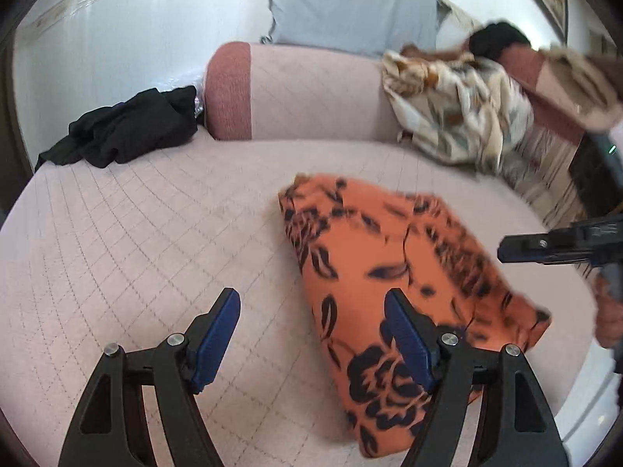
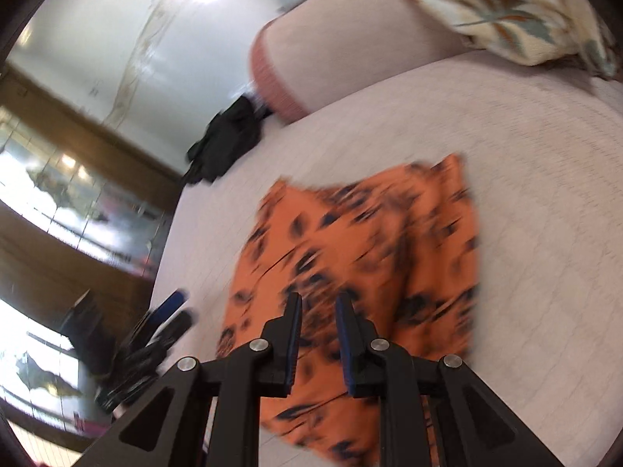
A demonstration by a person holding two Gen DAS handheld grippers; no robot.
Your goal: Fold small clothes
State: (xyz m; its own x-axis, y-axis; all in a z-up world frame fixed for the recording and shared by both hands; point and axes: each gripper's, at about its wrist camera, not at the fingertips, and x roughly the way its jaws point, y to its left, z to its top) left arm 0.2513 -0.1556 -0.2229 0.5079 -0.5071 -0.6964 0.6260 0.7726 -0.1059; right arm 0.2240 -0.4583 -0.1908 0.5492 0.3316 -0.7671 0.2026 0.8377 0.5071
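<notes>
An orange garment with black flower print [image 1: 389, 268] lies partly folded on the pale quilted sofa seat [image 1: 155, 233]. My left gripper [image 1: 311, 303] is open and empty, hovering just above the garment's near left edge. My right gripper [image 2: 318, 303] hangs above the garment [image 2: 362, 249] with its jaws partly open and nothing between them; it also shows at the right edge of the left wrist view [image 1: 560, 245]. The right wrist view is motion-blurred. The left gripper shows blurred at the lower left of the right wrist view [image 2: 163, 323].
A crumpled black garment [image 1: 124, 128] lies at the seat's far left by the pink-ended bolster [image 1: 296, 93]. A patterned cream cloth [image 1: 459, 105] is heaped at the back right. A grey cushion [image 1: 350, 4] leans behind. The seat's front edge curves at lower right.
</notes>
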